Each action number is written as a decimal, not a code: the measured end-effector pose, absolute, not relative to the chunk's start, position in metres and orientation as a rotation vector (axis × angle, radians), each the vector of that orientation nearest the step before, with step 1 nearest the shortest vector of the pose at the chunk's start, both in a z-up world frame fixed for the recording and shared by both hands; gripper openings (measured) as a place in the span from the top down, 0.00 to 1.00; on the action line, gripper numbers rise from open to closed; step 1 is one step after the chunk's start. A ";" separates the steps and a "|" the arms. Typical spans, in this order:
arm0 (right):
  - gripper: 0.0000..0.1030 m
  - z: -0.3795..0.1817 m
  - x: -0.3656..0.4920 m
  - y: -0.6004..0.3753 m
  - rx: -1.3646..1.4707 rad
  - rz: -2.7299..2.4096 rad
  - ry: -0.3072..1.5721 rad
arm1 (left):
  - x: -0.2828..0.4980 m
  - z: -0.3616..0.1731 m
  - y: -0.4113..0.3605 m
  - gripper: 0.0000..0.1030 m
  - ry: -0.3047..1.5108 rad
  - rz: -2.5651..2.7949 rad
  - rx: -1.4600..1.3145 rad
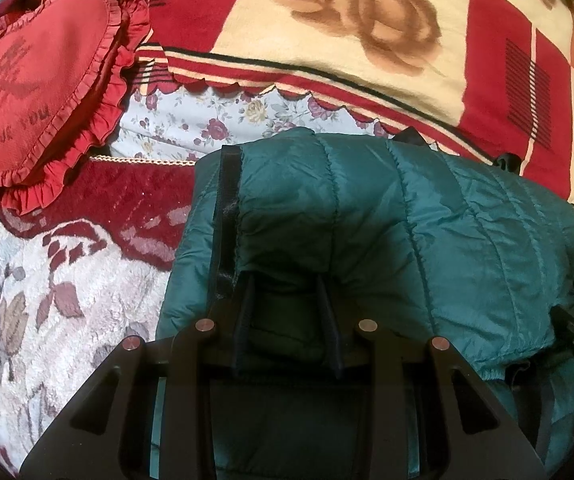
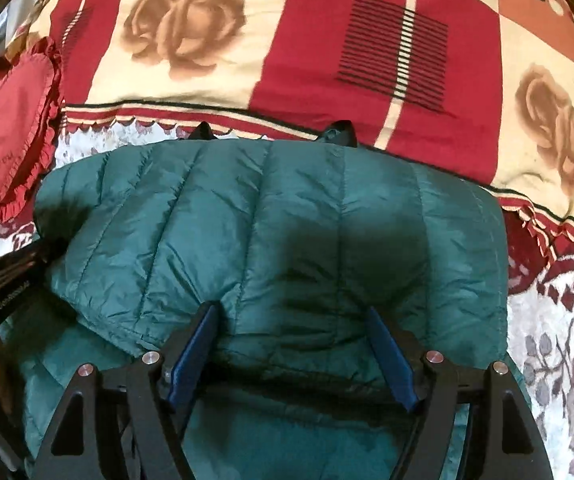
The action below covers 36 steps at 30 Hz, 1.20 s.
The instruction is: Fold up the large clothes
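A teal quilted puffer jacket lies folded on the bed, its black zipper edge at the left. It fills the middle of the right wrist view. My left gripper is open, its fingers pushed under the folded jacket edge, tips hidden by fabric. My right gripper is open, blue pads spread wide and resting against the jacket's near fold. The left gripper's body shows at the left edge of the right wrist view.
A red heart-shaped ruffled cushion lies at the left. A red and cream rose blanket lies behind the jacket. A floral white and maroon bedspread covers the bed.
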State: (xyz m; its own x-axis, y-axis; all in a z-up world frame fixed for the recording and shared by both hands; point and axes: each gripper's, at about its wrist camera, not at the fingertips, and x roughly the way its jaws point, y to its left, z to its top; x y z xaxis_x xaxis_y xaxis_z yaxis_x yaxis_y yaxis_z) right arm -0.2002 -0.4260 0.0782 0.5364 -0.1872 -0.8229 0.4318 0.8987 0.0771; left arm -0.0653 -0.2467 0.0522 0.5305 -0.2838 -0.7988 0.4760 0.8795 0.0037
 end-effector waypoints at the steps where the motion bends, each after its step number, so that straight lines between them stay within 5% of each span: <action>1: 0.29 0.082 -0.205 -0.427 0.302 -0.368 0.928 | -0.066 0.053 -0.246 0.69 0.906 -0.463 0.232; 10: 0.29 0.117 -0.287 -0.440 0.381 -0.391 0.845 | -0.101 0.082 -0.215 0.69 0.905 -0.506 0.197; 36: 0.24 0.097 -0.427 -0.371 0.463 -0.400 0.833 | -0.234 0.091 -0.091 0.69 0.892 -0.479 0.183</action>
State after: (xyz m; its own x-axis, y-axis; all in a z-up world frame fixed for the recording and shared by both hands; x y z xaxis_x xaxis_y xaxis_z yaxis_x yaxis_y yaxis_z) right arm -0.4274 -0.3706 0.0970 0.6101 -0.1562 -0.7768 0.5084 0.8292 0.2325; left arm -0.2344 -0.0911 0.0914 0.5308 -0.3244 -0.7829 0.4737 0.8796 -0.0432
